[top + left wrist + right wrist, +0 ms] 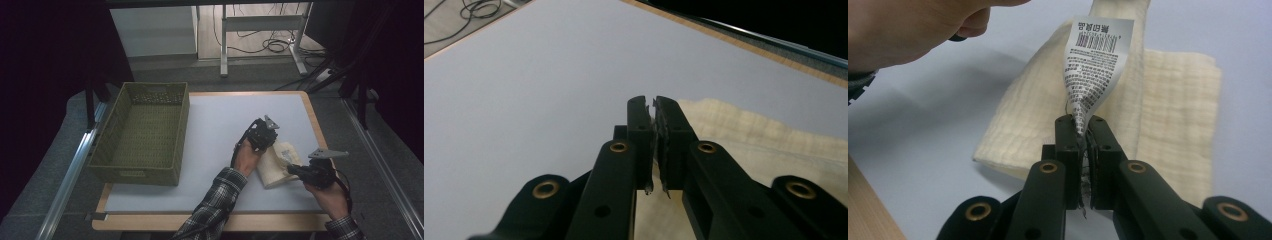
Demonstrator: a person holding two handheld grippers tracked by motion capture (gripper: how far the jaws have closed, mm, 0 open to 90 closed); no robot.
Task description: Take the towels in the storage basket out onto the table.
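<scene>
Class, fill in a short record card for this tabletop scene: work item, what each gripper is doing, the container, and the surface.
Work item: folded cream cloth with a printed tag
Right gripper: shut on the tag
Left gripper: jaws closed, at the cloth's edge; grip on it unclear
Container: green woven basket, left of the cloth
Surface: white table

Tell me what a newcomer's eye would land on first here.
First, the white printed tag pinched between the closed jaws of the right tool, standing up from the folded cream cloth at the table's right front. Next, the green woven basket on the table's left.
</scene>
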